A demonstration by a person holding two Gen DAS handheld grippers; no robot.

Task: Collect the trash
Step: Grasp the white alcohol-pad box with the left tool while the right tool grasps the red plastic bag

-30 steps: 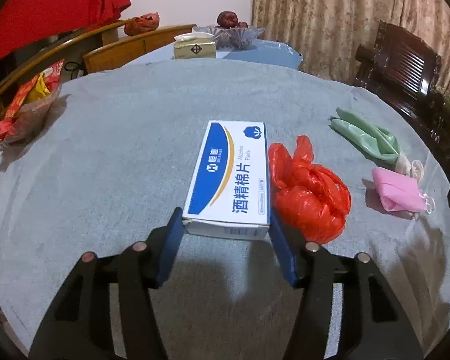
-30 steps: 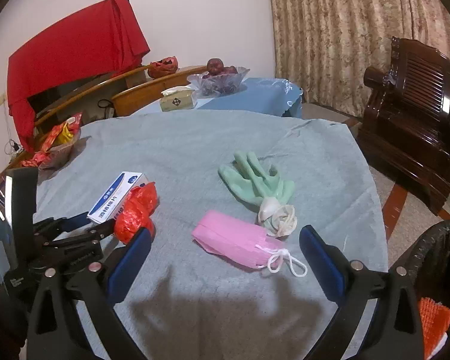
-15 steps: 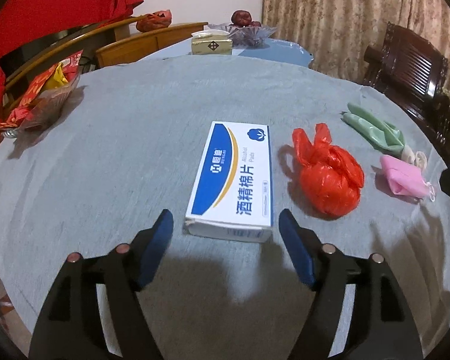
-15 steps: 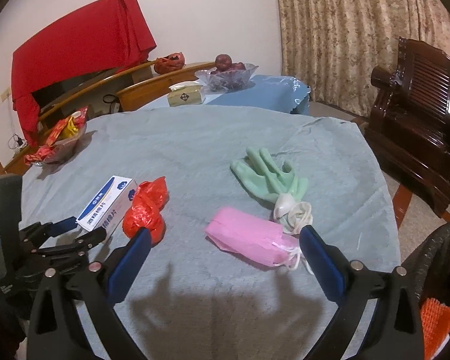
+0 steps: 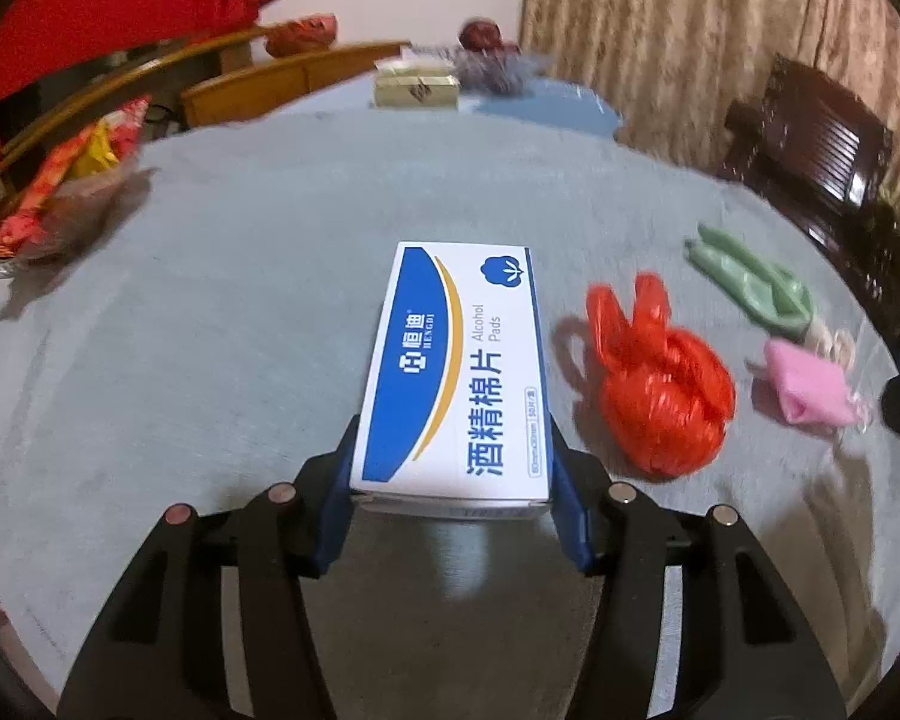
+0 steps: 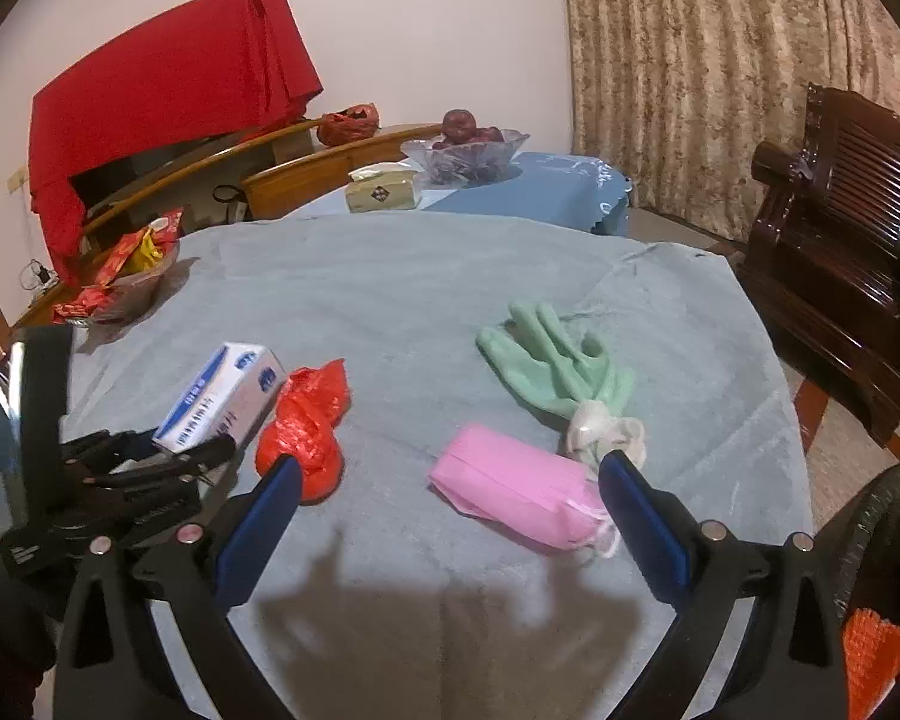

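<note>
A white and blue alcohol pads box point(image 5: 456, 372) is held at its near end between the blue pads of my left gripper point(image 5: 453, 498), tilted up off the grey tablecloth; it also shows in the right wrist view point(image 6: 219, 399). A crumpled red plastic bag point(image 5: 660, 396) lies just right of the box. A pink face mask point(image 6: 516, 486) lies between the open fingers of my right gripper point(image 6: 450, 516). A pair of green rubber gloves point(image 6: 552, 360) lies beyond the mask.
A round table with a grey cloth point(image 6: 390, 276) holds a bowl of red snack packets point(image 6: 120, 276) at the far left. A tissue box point(image 6: 384, 192) and fruit bowl point(image 6: 462, 150) stand on a blue table behind. A dark wooden chair point(image 6: 840, 228) and a black bin point(image 6: 888, 540) are at right.
My left gripper moved forward and closed on the box, lifting its near end. My right gripper moved closer to the pink mask, still open.
</note>
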